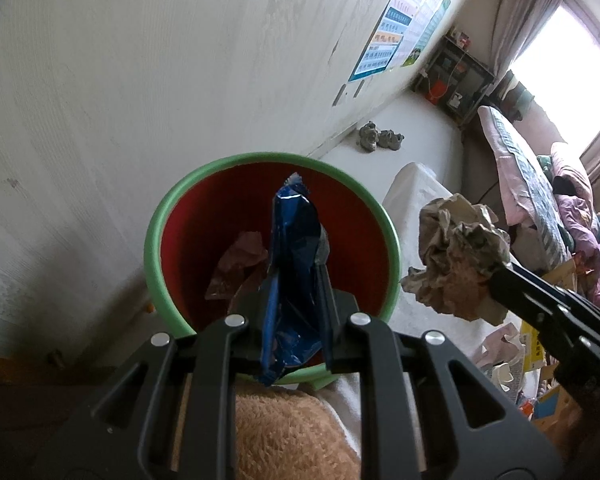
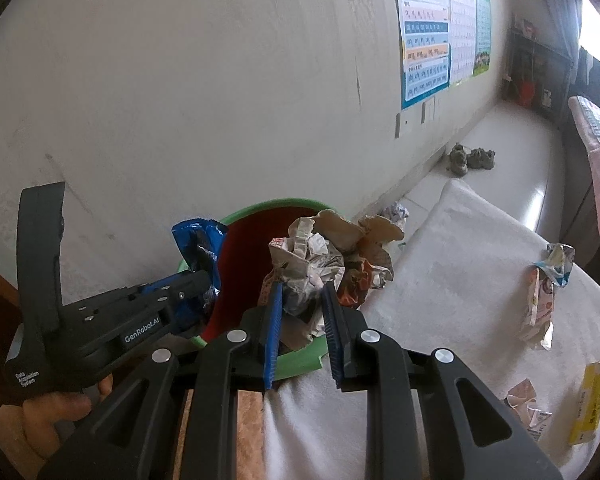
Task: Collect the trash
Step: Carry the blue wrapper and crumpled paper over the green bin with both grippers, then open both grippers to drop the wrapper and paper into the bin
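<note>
bin (image 1: 168, 208): green rim, red inside
wrapper (image 1: 292, 272) in my left jaws: glossy blue
paper wad (image 2: 320, 256) in my right jaws: grey-beige, orange patches
my pads (image 2: 274, 320): blue, ribbed

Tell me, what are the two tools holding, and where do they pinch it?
The left tool pinches a blue wrapper around its lower middle. The right tool pinches a crumpled paper ball at its bottom.

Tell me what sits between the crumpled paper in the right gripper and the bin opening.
Nothing. In the right wrist view the crumpled paper wad hangs in the right gripper over the green-rimmed bin, with only air between them.
</note>
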